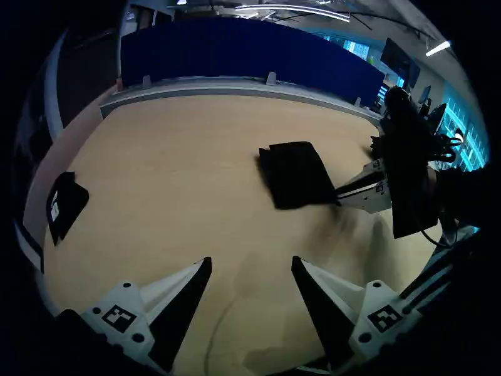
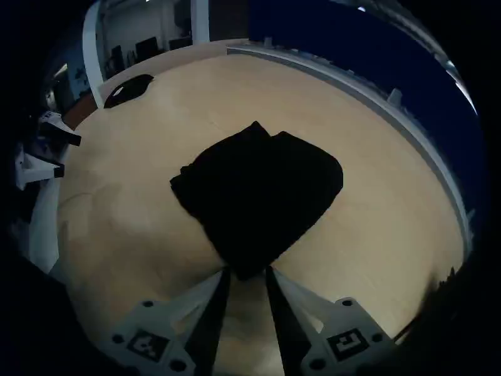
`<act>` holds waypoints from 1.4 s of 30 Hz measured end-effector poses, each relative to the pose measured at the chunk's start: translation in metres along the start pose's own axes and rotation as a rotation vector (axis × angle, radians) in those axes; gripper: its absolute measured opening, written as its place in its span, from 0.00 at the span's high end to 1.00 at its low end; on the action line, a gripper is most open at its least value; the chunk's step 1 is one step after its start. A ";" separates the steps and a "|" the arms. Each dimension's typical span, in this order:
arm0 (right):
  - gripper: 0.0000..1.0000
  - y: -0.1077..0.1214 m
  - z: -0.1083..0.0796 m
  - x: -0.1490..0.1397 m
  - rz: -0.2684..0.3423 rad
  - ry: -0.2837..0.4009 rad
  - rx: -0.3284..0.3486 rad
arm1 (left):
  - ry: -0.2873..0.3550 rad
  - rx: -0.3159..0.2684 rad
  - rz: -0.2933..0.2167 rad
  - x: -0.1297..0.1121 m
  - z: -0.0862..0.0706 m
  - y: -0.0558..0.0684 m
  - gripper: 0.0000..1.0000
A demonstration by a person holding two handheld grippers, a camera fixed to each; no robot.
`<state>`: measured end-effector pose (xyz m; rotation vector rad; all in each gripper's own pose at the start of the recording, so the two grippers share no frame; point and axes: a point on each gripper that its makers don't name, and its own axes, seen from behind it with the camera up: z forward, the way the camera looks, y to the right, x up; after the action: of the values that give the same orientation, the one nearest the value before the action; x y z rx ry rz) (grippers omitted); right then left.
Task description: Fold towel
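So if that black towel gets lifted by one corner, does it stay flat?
Probably not: the towel lies in soft, rumpled layers, so it should sag and may unfold. It looks thin, so likely light. Pushed, it would probably bunch rather than slide on the wooden table.

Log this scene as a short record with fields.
surface: light wooden table
towel: dark, folded, lying on the table
left gripper: open, empty, over bare tabletop
right gripper: fingers narrowed either side of the towel's near corner; grip unclear
other: flat black object at the table's edge
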<state>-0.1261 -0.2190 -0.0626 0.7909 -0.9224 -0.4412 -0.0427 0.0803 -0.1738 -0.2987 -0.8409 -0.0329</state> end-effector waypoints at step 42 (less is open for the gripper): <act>0.97 0.038 -0.064 0.097 0.009 0.209 -0.089 | 0.046 -0.015 0.048 0.028 -0.006 0.007 0.06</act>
<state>-0.0186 -0.2308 -0.0043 0.7366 -0.7066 -0.3812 -0.0186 0.0883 -0.1587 -0.3314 -0.7877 -0.0013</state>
